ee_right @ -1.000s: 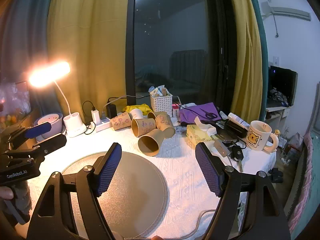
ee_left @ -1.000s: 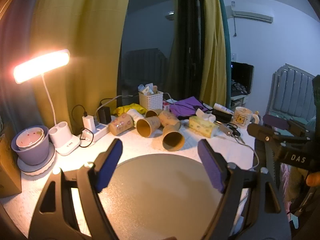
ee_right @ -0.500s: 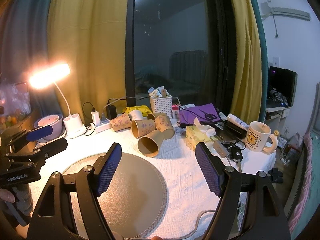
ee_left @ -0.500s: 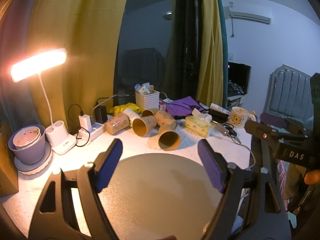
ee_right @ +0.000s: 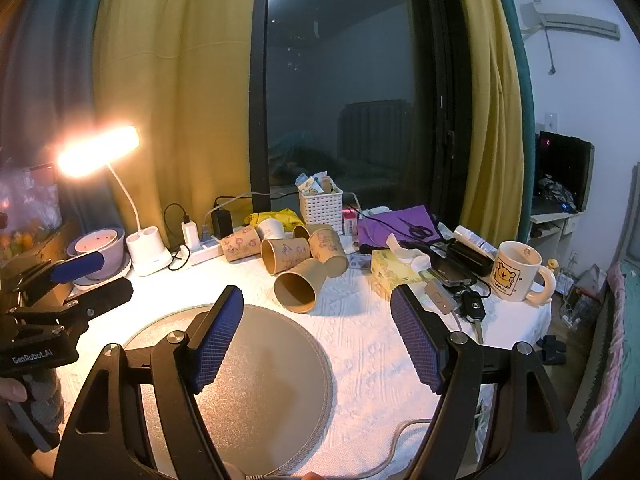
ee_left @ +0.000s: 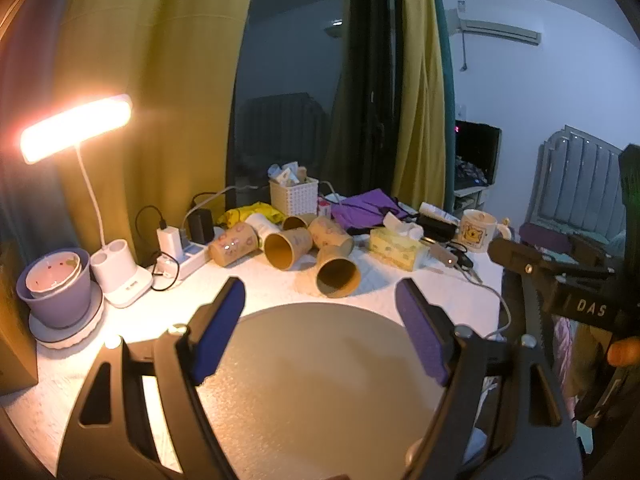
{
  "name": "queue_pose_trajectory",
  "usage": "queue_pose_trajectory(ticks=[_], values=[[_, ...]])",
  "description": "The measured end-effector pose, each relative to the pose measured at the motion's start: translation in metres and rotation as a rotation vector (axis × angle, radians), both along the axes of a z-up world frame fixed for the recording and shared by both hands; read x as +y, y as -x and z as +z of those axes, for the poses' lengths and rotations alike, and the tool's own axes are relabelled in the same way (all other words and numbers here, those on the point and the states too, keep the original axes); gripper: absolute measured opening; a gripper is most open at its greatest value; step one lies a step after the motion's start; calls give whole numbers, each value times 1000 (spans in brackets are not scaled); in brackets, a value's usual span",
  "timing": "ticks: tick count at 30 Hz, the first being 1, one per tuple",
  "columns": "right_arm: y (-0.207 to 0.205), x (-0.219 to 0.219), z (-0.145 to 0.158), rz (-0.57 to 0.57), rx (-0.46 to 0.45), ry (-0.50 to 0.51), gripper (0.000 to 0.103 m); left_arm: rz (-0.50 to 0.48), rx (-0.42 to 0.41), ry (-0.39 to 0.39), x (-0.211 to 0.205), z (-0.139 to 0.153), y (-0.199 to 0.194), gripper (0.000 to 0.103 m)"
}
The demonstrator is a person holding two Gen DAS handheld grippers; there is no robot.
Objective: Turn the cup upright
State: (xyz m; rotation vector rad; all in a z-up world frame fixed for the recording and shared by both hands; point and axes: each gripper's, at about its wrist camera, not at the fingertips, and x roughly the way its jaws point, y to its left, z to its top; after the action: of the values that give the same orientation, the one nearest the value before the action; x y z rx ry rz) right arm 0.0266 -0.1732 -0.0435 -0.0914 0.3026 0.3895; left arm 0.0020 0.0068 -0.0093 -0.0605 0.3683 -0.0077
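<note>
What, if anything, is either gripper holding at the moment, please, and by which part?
Nothing is held. The left gripper and the right gripper are both open and empty above the round mat; the paper cups lie untouched beyond them.

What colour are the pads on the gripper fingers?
Blue, textured pads on black fingers; clearest in the right wrist view.

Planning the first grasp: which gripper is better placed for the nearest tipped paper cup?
Probably right. The nearest paper cup lies on its side between the right gripper fingers' line of sight. The left gripper is also open, over the round mat, similarly distant.
</note>
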Motion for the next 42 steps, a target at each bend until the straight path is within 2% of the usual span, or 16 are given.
queue_pose_trajectory(ticks=[31, 37, 42], values=[[-2, 0, -5, 6, 12, -1, 79, -12, 11, 0, -8, -2, -1, 79], [-20, -1, -8, 27, 33, 20, 79, -7, 23, -21, -16, -7, -10, 79], [-52, -7, -13, 43, 63, 29, 79, 3, 78, -16, -17, -12, -34, 79]])
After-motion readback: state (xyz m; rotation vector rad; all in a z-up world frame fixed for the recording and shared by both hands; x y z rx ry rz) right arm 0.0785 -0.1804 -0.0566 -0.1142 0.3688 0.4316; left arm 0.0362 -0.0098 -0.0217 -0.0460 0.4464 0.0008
